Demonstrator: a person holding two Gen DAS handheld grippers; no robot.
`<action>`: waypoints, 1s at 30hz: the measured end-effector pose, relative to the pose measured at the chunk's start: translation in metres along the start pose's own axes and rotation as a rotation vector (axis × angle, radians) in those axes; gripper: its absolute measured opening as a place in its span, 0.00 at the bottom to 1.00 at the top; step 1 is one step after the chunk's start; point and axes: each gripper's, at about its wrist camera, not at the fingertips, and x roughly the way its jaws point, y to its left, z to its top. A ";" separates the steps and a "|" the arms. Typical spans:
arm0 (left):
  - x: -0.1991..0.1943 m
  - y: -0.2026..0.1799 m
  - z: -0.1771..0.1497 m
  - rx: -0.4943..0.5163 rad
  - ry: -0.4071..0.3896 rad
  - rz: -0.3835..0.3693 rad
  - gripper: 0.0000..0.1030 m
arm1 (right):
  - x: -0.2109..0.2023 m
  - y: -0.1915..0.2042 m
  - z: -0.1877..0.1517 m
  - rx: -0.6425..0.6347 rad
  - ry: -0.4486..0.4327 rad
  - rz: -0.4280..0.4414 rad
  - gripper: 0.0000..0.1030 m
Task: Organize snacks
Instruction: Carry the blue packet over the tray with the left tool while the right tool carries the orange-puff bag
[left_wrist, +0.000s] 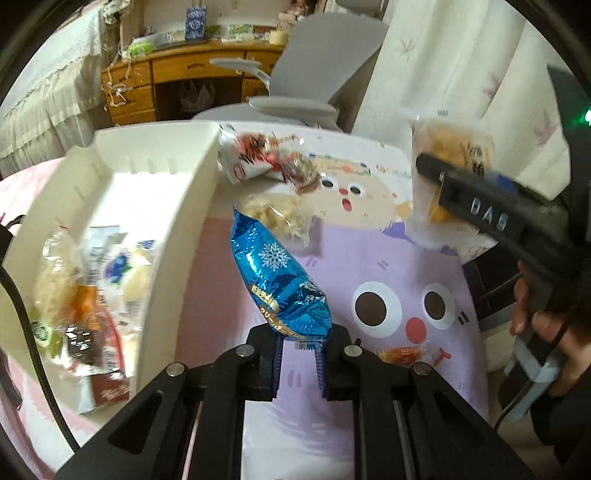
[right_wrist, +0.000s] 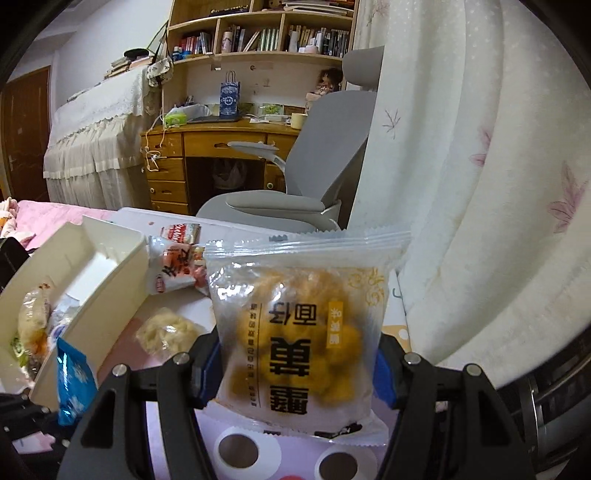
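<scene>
**Two snacks lifted, both bound for the bin**

Two packets are in the air at once, and the white storage bin (left_wrist: 192, 206) on the pink bedspread is the likely goal. It sits at the left of the cartoon-printed mat (left_wrist: 369, 266) and already holds a jumble of wrapped snacks.

The right gripper (right_wrist: 295, 373) is clamped across a clear bag of yellow puffs (right_wrist: 299, 332), its jaws pressing both sides of the wide packet, which stands upright above the mat. The left gripper (left_wrist: 299, 354) is pinched nearly closed on the bottom seal of a blue foil packet (left_wrist: 277, 280) printed with snowflakes, which leans up and away toward the bin's near wall.

Smaller items remain on the mat: a red-and-white packet (left_wrist: 255, 155) by the bin's far corner, a clear bag of pale pieces (left_wrist: 280, 214), and a small orange candy (left_wrist: 400, 355) near the left gripper.

Judging by this, the carrying step is under way. Next each hand needs to clear the bin's wall, then release over open space inside without the two grippers colliding.
</scene>
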 end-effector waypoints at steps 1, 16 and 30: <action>-0.011 0.002 -0.002 -0.004 -0.014 0.000 0.12 | -0.004 0.002 0.000 0.002 -0.002 0.005 0.63; -0.104 0.049 -0.006 -0.060 -0.147 0.067 0.12 | -0.049 0.035 -0.004 0.048 -0.016 0.094 0.64; -0.129 0.132 0.007 -0.035 -0.153 -0.002 0.13 | -0.070 0.108 -0.006 0.106 0.028 0.099 0.64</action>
